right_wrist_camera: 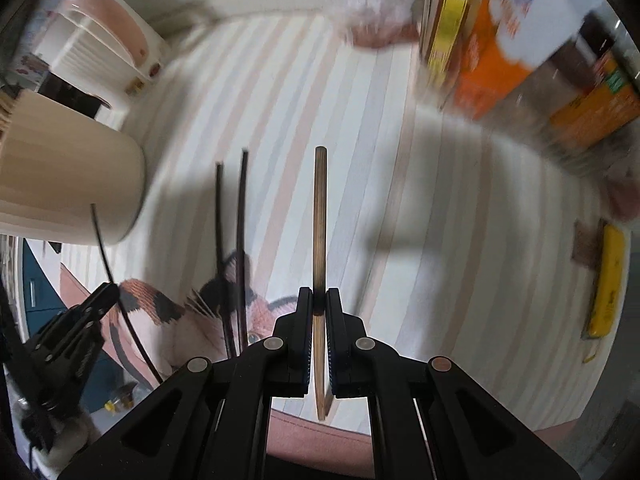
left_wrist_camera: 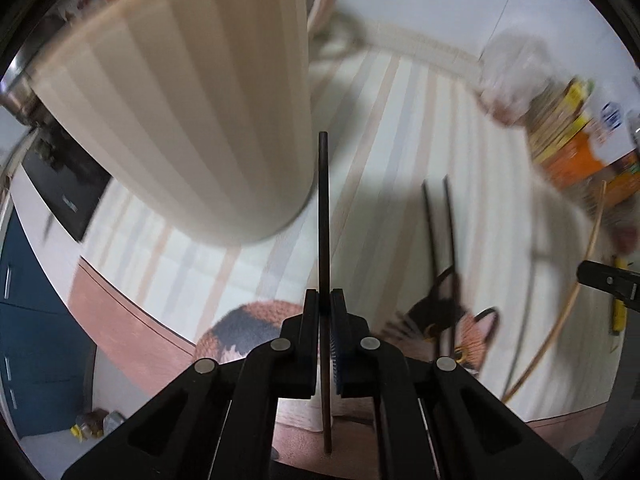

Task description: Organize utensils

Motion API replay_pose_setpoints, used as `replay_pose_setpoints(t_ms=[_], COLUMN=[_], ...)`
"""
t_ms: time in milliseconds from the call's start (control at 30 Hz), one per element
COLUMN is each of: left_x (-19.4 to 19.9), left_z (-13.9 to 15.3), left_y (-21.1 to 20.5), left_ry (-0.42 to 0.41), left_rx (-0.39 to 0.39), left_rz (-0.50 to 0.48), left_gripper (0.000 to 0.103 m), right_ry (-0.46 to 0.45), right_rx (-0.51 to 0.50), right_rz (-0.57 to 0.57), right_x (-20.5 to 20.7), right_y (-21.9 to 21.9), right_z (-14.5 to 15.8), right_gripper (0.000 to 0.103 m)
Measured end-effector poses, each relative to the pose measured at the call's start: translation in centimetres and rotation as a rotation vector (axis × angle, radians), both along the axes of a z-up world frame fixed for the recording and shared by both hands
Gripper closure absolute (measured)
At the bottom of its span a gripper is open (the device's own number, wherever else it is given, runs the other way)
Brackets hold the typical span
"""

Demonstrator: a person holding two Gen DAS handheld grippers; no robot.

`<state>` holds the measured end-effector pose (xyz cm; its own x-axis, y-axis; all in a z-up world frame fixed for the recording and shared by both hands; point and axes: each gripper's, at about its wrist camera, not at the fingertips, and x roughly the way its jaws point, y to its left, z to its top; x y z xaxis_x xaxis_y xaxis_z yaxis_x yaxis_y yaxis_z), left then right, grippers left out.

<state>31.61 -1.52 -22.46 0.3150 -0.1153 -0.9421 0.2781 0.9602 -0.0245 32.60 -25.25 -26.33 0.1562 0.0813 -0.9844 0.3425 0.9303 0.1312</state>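
My left gripper (left_wrist_camera: 324,304) is shut on a thin dark chopstick (left_wrist_camera: 324,208) that runs straight out between the pads. A tall cream ribbed holder (left_wrist_camera: 192,120) looms just left of the stick's far end. Two more dark chopsticks (left_wrist_camera: 440,236) lie side by side on the striped mat (left_wrist_camera: 384,128) to the right. My right gripper (right_wrist_camera: 319,300) is shut on a light bamboo chopstick (right_wrist_camera: 320,216), held above the mat. In the right wrist view the holder (right_wrist_camera: 60,172) is at the left, the dark pair (right_wrist_camera: 232,240) lies over the cat picture, and the left gripper (right_wrist_camera: 112,290) shows at lower left.
A pink and white appliance (right_wrist_camera: 108,40) stands at the back left. Orange and yellow packages (right_wrist_camera: 500,60) crowd the back right. A yellow packet (right_wrist_camera: 608,280) lies at the mat's right edge. A dark blue cabinet (left_wrist_camera: 32,320) is below the table's left edge.
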Motion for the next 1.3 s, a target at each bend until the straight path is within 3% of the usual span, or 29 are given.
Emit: replay_pose_setpoints(t_ms=[200,333,567,767,1033,1167,1267,1300], left_x=[0.6,1.7,3.8,5.1,6.3,6.9,6.6,6.4], left_z=[5.5,7.5,10.9,15.7,22.9,24.4,23.1,21.8], left_y=[0.2,-0.8,-2.2,-2.7,-1.1,-0.4,0.0,0.0], left_ry=[-0.127,-0.186,-0.263,-0.342,-0.438,-0.437,-0.391,-0.361], left_rx=[-0.053,-0.072,-0.100,-0.140,-0.212,-0.239,-0.246,-0.237], left_rz=[0.015,0.009,0.003,-0.016,-0.012,-0.024,-0.054,-0.061], left_gripper=[0.100,0.101,0.101,0.101,0.103,0.103,0.094,0.081], right_ry=[-0.125,-0.200,-0.299,-0.377,-0.486,-0.511,-0.463,-0.440], right_rx=[-0.036,-0.059,-0.075,-0.062,-0.025,-0.019,0.010,0.022], right_rz=[0.002,0.000,-0.026,-0.043,-0.027,-0.002,0.014,0.018], right_x=[-0.3,-0.1,1.0,1.9,3.6,4.6,4.8,4.7], right_y=[-0.3,-0.4,-0.8,-0.6,1.0,2.0,1.9,1.8], right_z=[4.4,7.1,10.9,14.0,19.2,20.8,19.5,18.8], right_gripper=[0.097,0.097,0.097,0.097,0.097,0.097,0.097,0.097])
